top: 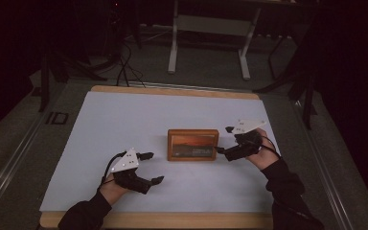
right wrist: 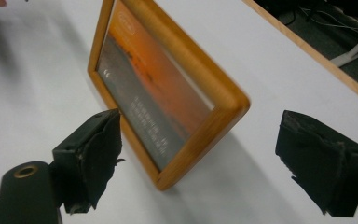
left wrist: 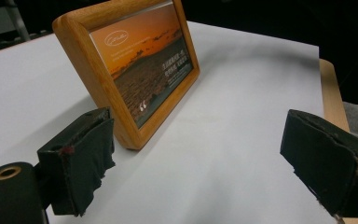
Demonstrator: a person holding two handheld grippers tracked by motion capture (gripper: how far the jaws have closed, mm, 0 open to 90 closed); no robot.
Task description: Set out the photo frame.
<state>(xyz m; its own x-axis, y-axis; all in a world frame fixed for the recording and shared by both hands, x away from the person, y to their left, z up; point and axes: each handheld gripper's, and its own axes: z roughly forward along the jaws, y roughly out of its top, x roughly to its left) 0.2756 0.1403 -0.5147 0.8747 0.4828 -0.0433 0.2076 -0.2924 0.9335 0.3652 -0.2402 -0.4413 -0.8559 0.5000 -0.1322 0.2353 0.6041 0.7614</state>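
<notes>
A wooden picture frame (top: 192, 144) is seen standing on the white sheet (top: 124, 124) that covers the desk (top: 172, 91). It is placed right of the middle of the desk, closer to the near edge than to the far one. A sunset photograph with a few lines of pale lettering is shown behind its glass, and the picture side is turned toward the near edge. In the left tool view the frame (left wrist: 130, 70) is seen leaning back slightly, with its bottom edge resting on the sheet.

The right tool (top: 226, 140) is held just beside the frame's right end, near the right edge of the desk. Its jaws are spread wide, one toward the far edge and one toward the near edge, and nothing is pressed between them. In the right tool view the frame's corner (right wrist: 200, 135) is seen ahead of the gap between the two black pads (right wrist: 91, 154), and no pad is seen touching the wood.

The left tool (top: 149, 167) is held toward the near left part of the desk, well apart from the frame, with its jaws pointed to the right. It is released as well, and only bare sheet (left wrist: 223, 154) is seen between its pads (left wrist: 81, 158). The frame's nearest corner is seen just beyond one pad, without contact. Both sleeves are dark.
</notes>
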